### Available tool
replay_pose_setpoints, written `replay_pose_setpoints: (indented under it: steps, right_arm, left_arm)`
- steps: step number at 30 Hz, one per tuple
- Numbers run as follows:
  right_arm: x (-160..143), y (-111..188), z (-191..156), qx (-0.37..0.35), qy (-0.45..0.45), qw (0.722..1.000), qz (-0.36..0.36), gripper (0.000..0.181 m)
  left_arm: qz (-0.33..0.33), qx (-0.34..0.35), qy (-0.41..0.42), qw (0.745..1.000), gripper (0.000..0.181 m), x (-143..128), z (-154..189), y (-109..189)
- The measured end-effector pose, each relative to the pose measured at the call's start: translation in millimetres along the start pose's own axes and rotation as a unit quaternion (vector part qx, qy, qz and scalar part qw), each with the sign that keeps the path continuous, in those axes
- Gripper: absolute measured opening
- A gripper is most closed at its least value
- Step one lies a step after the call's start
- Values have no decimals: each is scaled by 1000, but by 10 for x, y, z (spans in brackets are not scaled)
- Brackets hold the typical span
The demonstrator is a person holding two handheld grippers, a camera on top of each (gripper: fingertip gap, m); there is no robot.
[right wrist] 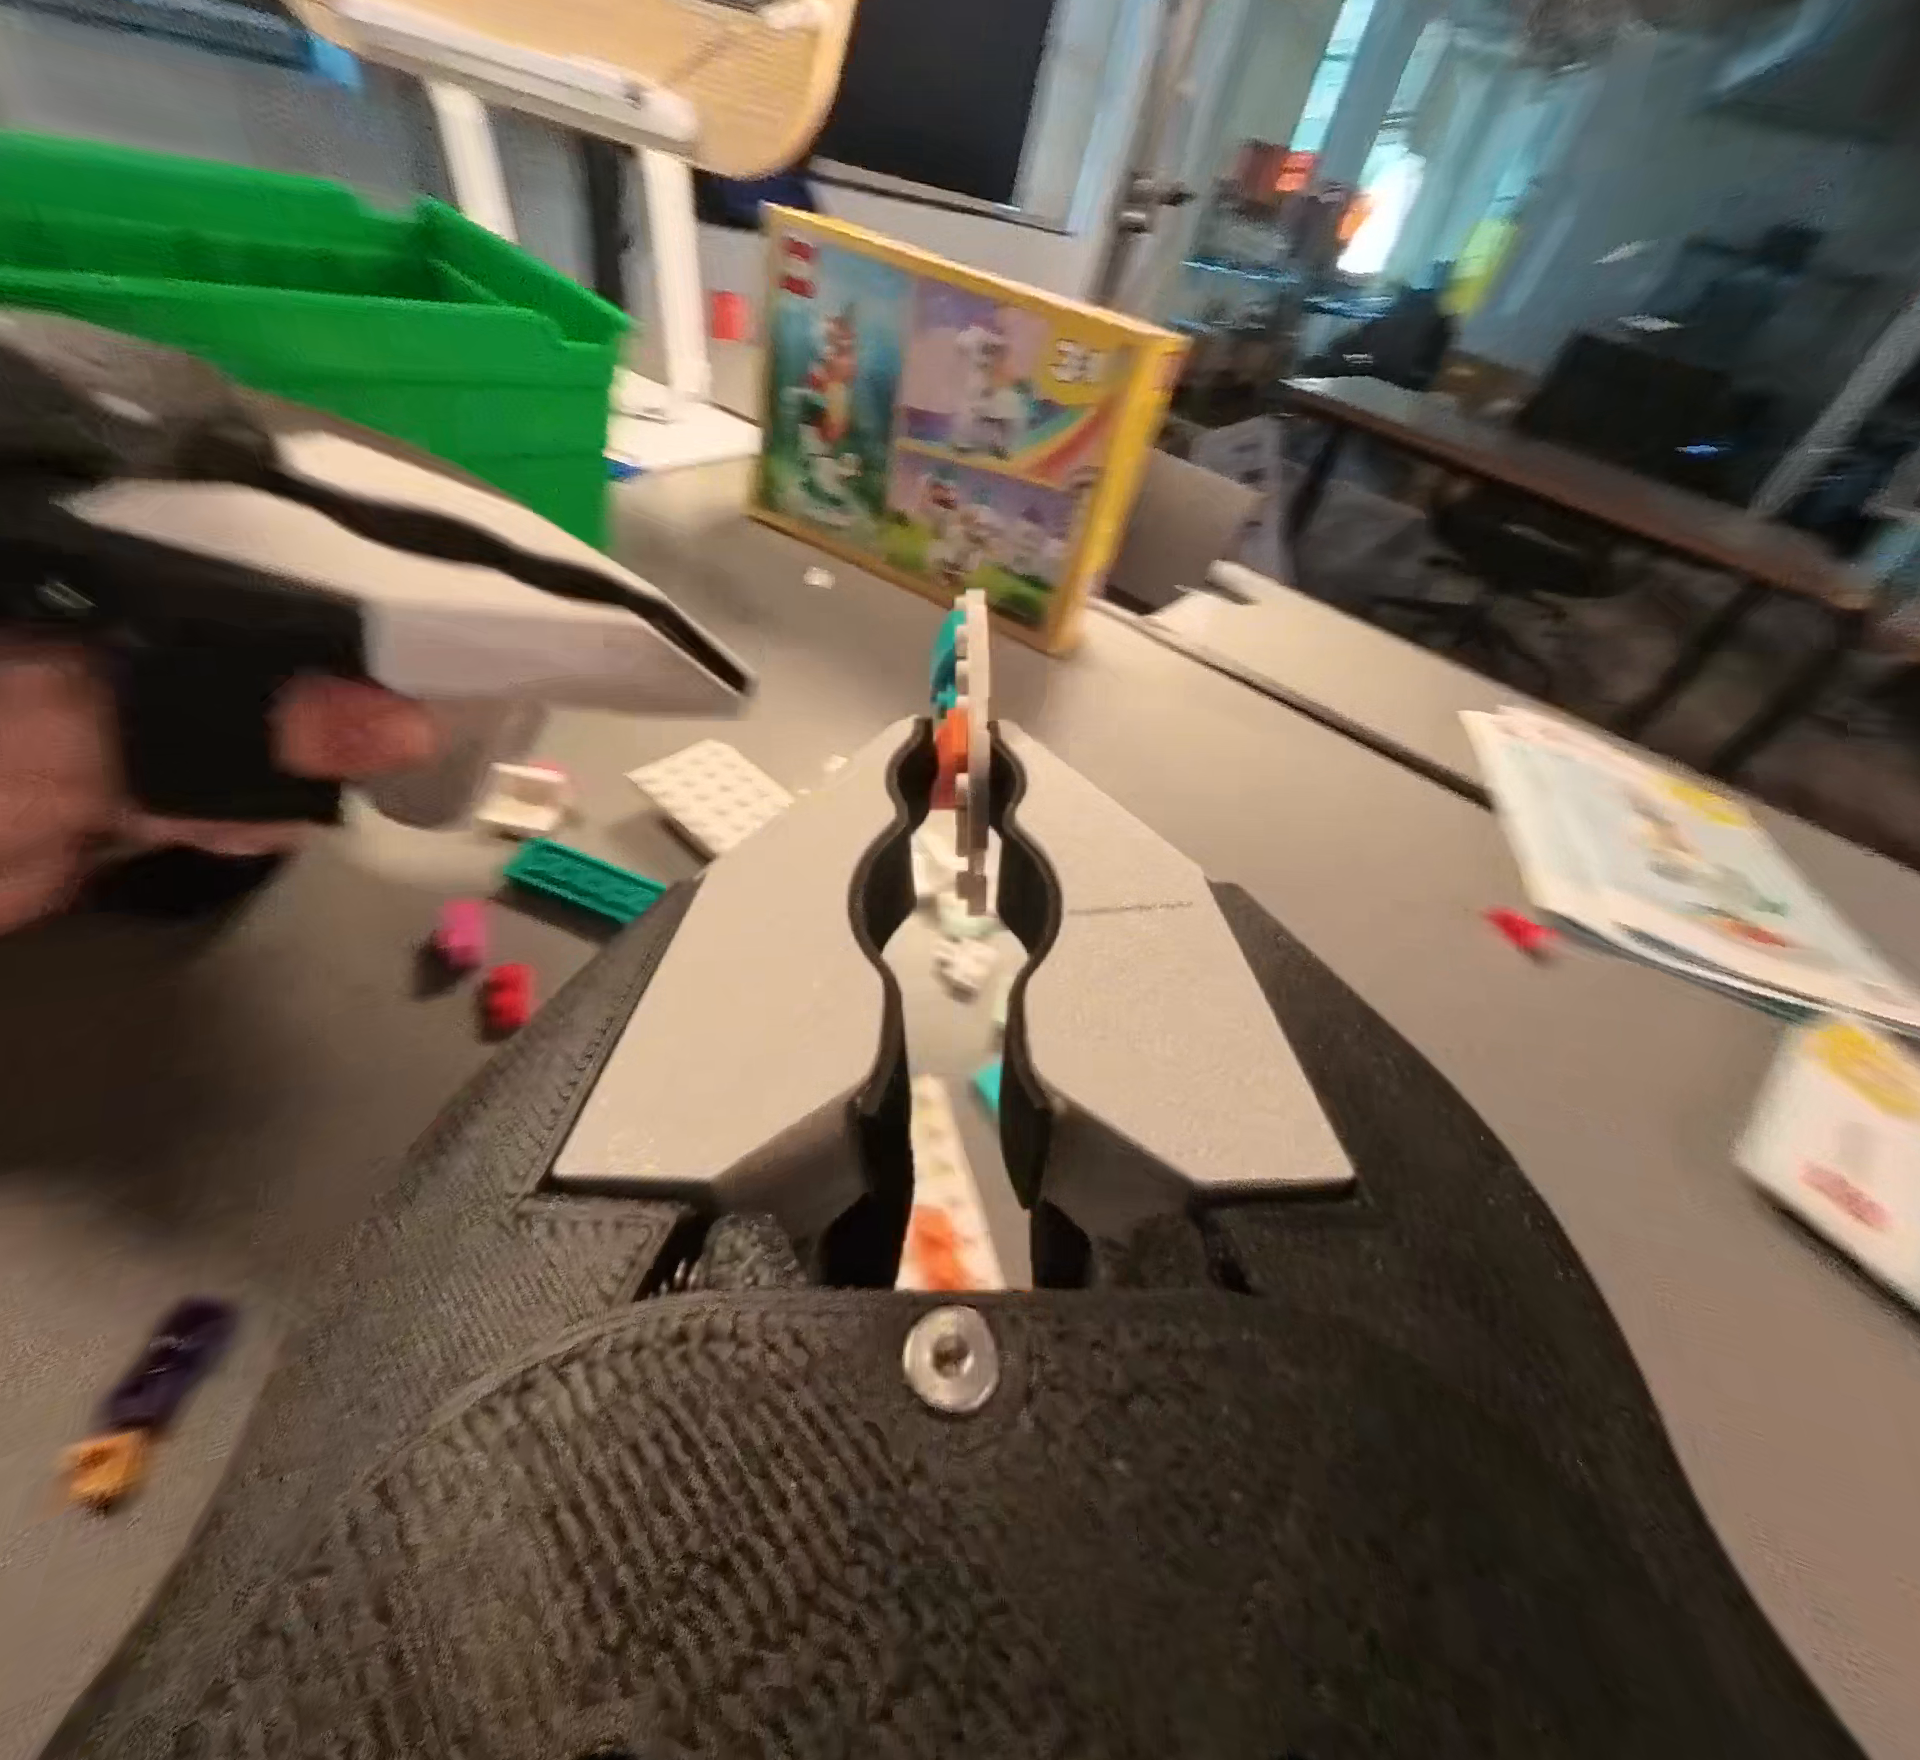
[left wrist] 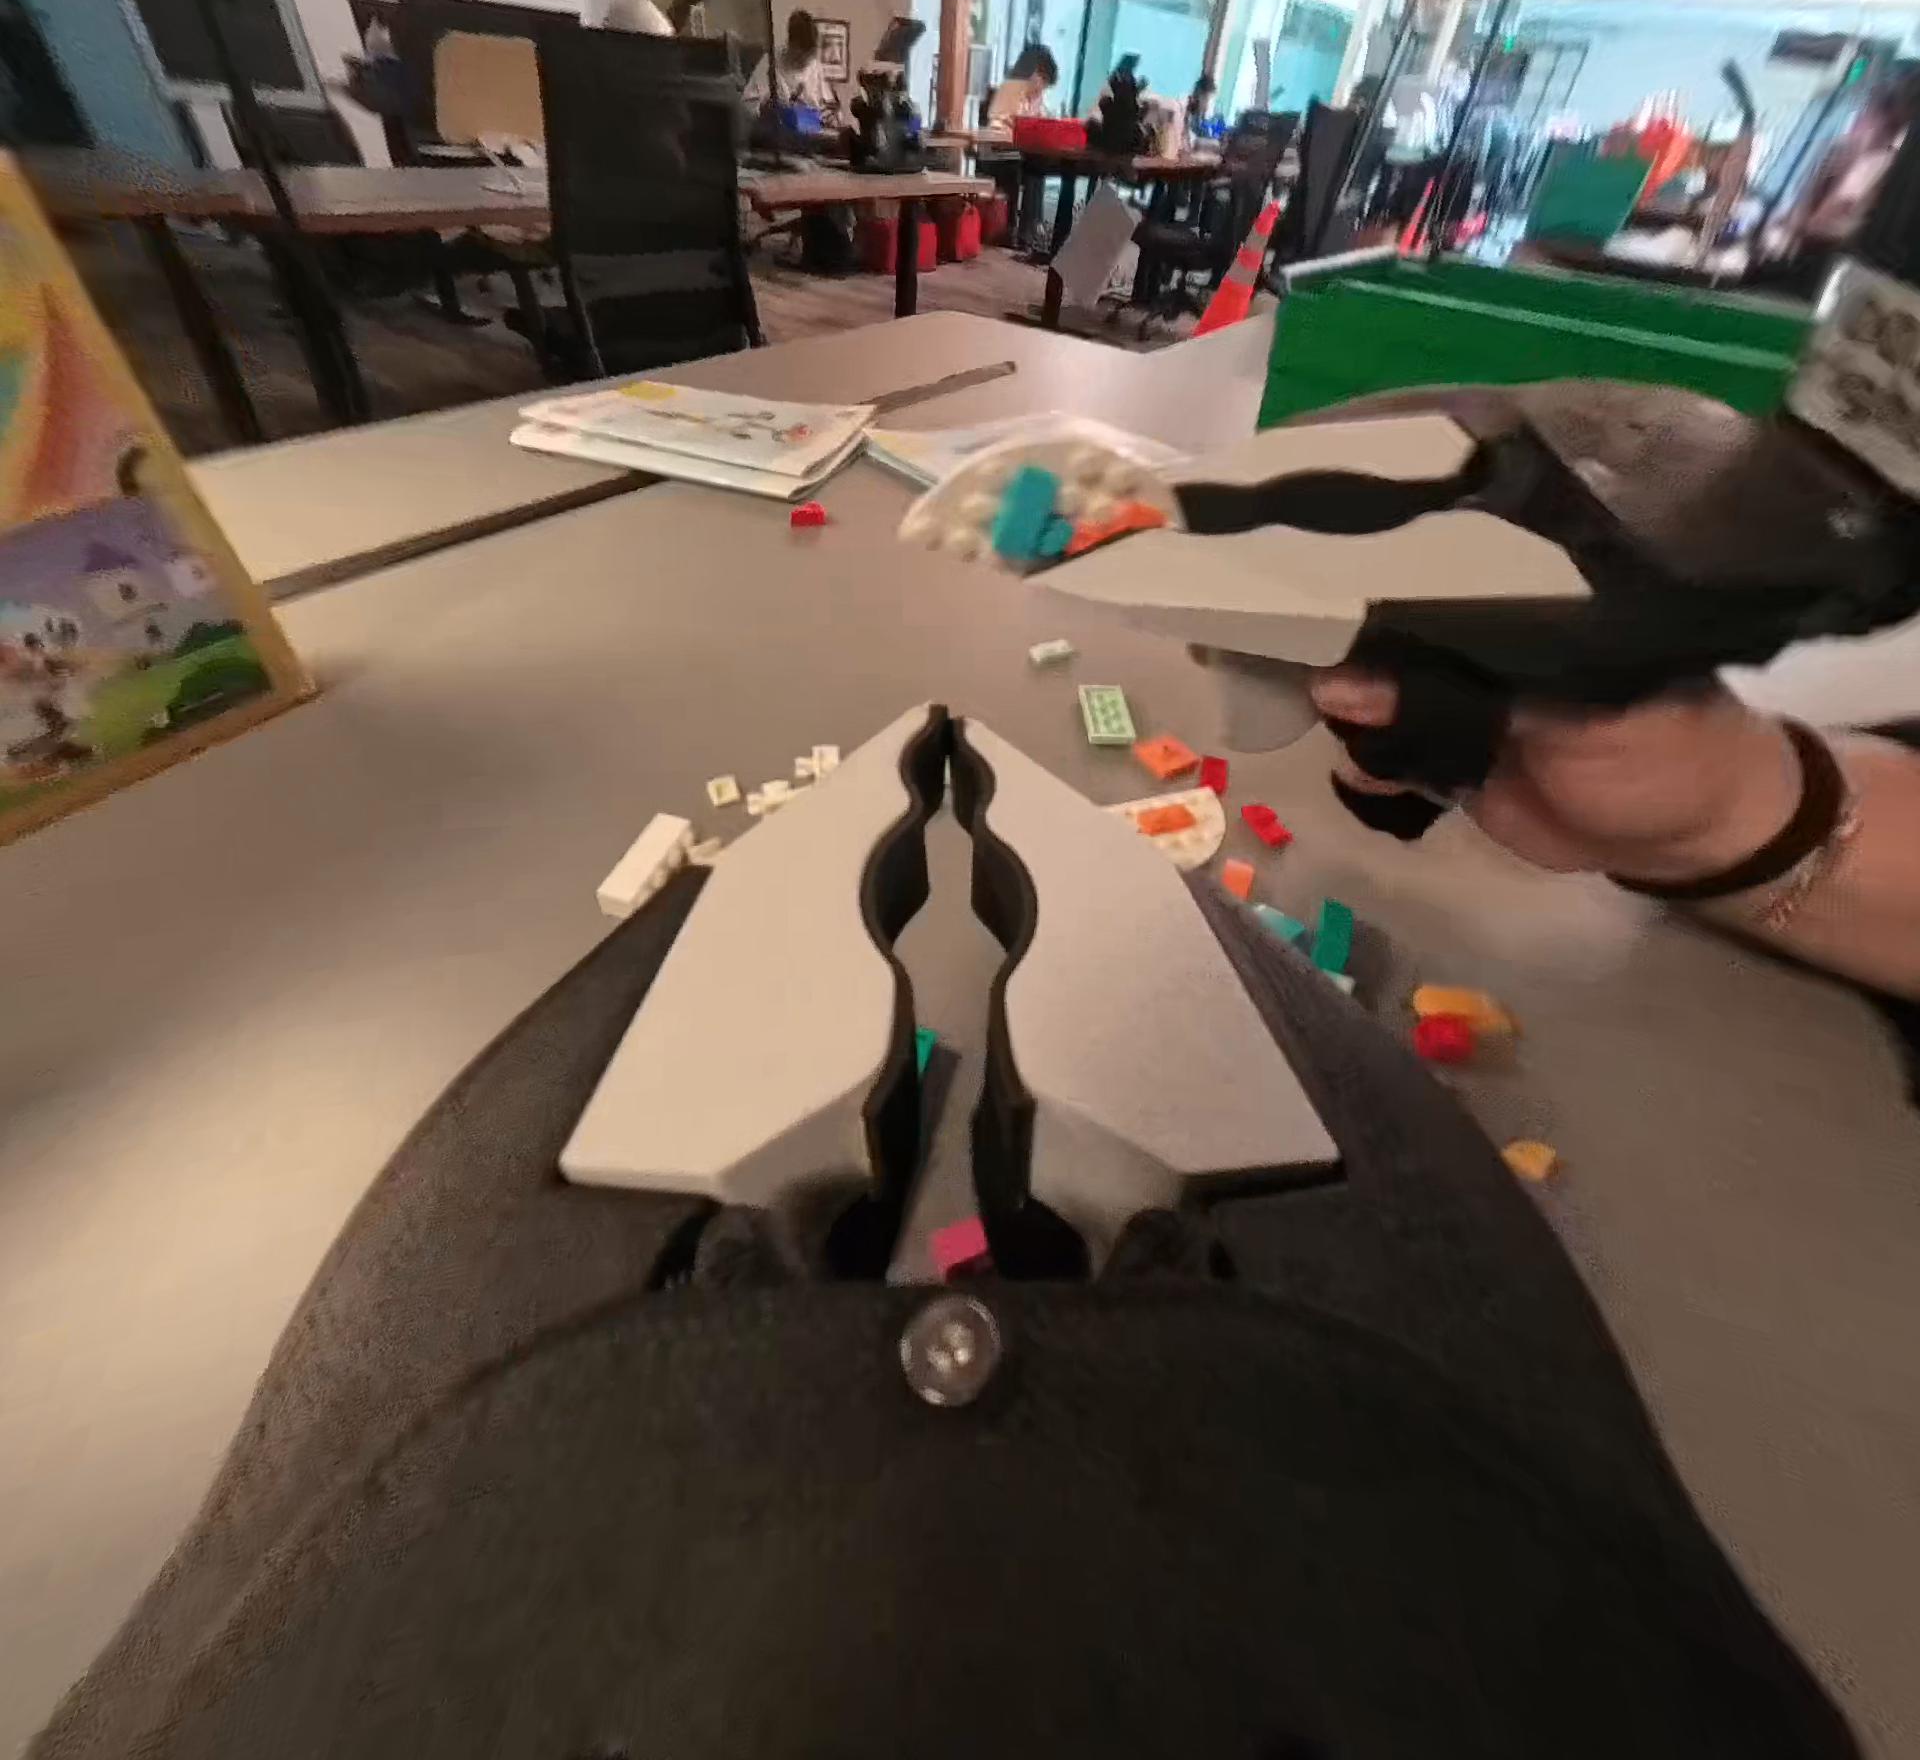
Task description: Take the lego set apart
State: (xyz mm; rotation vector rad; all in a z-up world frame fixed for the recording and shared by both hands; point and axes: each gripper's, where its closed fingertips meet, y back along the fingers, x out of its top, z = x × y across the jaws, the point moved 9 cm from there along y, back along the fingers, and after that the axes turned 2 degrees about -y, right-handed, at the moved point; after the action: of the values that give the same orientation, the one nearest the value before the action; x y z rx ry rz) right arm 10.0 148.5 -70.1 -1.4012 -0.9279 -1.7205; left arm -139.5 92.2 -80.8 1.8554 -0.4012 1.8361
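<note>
My right gripper [right wrist: 951, 744] is shut on a white round lego plate [right wrist: 971, 661] with teal and orange bricks stuck on it, and holds it on edge above the grey table [right wrist: 1299, 837]. In the left wrist view the same plate [left wrist: 1039, 505] shows in the right gripper [left wrist: 1179, 515], held in the air at the right. My left gripper [left wrist: 943, 723] is shut with nothing seen between its tips, low over the table. In the right wrist view it [right wrist: 732, 676] is to the left of the plate and apart from it.
Loose bricks [left wrist: 1164, 760] lie scattered on the table, with a half-round white plate [left wrist: 1174, 822], a white plate [right wrist: 712, 791] and a teal plate [right wrist: 582, 879]. A lego box [right wrist: 956, 422] stands behind. A green bin [right wrist: 312, 328] and booklets [right wrist: 1662, 869] sit nearby. Spacing between my two grippers at the tips: around 5 cm.
</note>
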Motion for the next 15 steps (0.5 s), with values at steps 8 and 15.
replay_pose_setpoints:
  steps: [8,15]
  right_arm:
    - [-44,21,-74,145,-46,988,27,8]
    - [-70,117,-22,306,-115,945,17,17]
  left_arm:
    - [80,-31,-61,994,34,47,133,53]
    - [91,-214,93,968,41,59,0,70]
